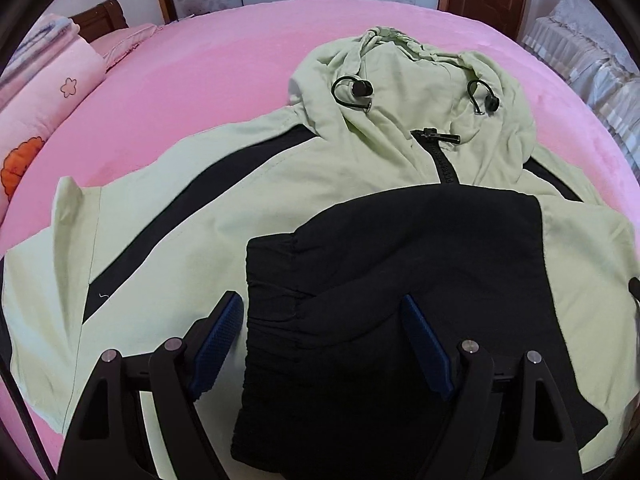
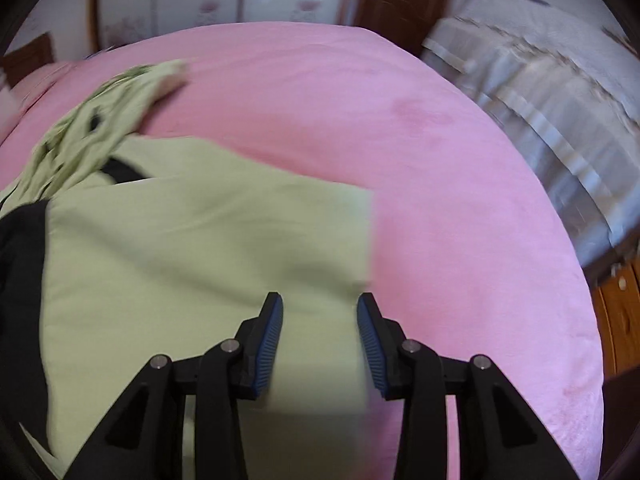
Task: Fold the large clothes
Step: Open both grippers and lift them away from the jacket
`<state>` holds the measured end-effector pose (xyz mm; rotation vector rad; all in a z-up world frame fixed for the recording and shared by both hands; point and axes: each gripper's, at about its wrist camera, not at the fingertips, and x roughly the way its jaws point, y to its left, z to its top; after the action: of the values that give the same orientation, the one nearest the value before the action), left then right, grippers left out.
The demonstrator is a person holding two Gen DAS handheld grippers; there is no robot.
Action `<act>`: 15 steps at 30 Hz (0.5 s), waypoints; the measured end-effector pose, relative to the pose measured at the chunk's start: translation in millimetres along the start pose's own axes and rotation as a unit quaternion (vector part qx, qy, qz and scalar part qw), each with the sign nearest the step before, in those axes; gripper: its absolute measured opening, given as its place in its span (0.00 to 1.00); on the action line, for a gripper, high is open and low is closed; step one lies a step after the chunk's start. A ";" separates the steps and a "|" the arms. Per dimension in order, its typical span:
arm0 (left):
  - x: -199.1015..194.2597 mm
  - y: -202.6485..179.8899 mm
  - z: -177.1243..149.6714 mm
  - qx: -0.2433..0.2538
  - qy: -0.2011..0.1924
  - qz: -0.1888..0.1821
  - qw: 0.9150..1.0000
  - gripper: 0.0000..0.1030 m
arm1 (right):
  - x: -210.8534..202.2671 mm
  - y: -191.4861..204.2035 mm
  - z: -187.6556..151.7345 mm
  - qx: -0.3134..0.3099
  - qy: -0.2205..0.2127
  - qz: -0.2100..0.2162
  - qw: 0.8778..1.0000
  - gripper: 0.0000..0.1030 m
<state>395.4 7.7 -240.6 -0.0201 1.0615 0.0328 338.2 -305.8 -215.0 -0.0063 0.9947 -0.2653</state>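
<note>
Quilt (image 1: pixel 36 112): pink, flower print, at the far left of the bed; no writing can be read on it.
Bed (image 1: pixel 224 80): pink cover, bearing the clothes.
Hoodie (image 1: pixel 192 208): pale green with black bands, spread flat, hood at the far side, black zip closed; no brand or label readable.
Dark garment (image 1: pixel 384 264): black, folded, lying on the hoodie's middle.
Left gripper (image 1: pixel 324 312): jaws spread wide, above the dark garment's gathered edge, holding nothing.
Right gripper (image 2: pixel 320 304): jaws partly apart, over the hoodie's right edge, pads clear of the cloth; view blurred.
</note>
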 end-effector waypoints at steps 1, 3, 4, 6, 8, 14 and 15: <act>-1.0 -0.6 0.1 0.002 -0.001 0.002 1.000 0.78 | -0.7 -15.5 -0.6 0.022 0.007 0.006 1.000 0.37; -3.7 -2.9 0.5 0.002 0.003 0.005 1.000 0.78 | -9.6 -32.4 -3.6 0.053 0.010 0.032 0.998 0.37; -6.5 -2.5 0.8 -0.001 0.005 0.002 1.000 0.78 | -16.9 -36.1 -5.5 0.061 0.007 0.037 0.997 0.38; -15.5 -2.2 1.2 -0.006 0.012 -0.007 1.000 0.78 | -35.6 -36.3 -11.7 0.065 -0.004 0.046 0.997 0.38; -27.2 -2.8 0.5 -0.007 0.013 -0.008 1.000 0.78 | -58.2 -30.0 -21.6 0.067 -0.019 0.070 0.995 0.39; -90.0 -3.4 -0.6 0.000 -0.016 -0.060 0.998 0.78 | -120.6 6.9 -38.7 0.059 -0.038 0.111 0.991 0.39; -102.3 -1.6 -1.0 0.001 -0.022 -0.069 0.997 0.78 | -130.0 12.2 -40.6 0.056 -0.036 0.113 0.991 0.39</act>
<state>344.7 4.3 -151.8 -0.0893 1.0133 -0.0924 240.2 -260.2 -131.2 0.1969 0.8986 -0.1119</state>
